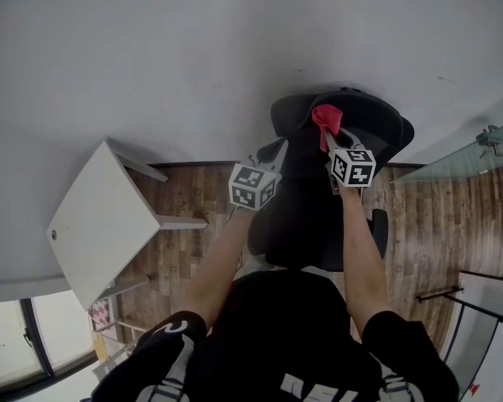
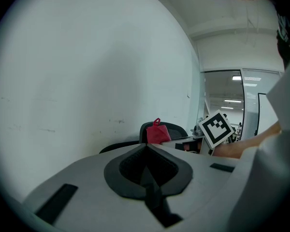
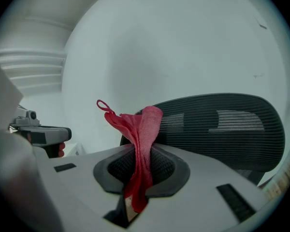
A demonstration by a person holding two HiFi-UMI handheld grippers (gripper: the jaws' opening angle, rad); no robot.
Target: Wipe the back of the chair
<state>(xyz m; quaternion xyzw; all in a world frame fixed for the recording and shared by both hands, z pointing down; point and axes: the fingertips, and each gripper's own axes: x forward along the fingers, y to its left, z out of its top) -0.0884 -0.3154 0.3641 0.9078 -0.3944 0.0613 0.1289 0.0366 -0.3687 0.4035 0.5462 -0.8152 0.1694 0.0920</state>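
Observation:
A black mesh office chair (image 1: 352, 124) stands against the white wall, its backrest (image 3: 222, 127) facing me. My right gripper (image 1: 329, 141) is shut on a red cloth (image 1: 327, 117), held at the top of the backrest; the red cloth (image 3: 137, 139) sticks up between the jaws in the right gripper view. My left gripper (image 1: 272, 153) is shut with nothing in it, left of the chair back. From the left gripper view the red cloth (image 2: 158, 133) and the chair's top (image 2: 171, 129) show ahead.
A white table (image 1: 109, 220) stands to the left on the wooden floor (image 1: 184, 249). A glass partition (image 1: 478, 153) is at the right. The white wall (image 1: 193, 57) runs behind the chair.

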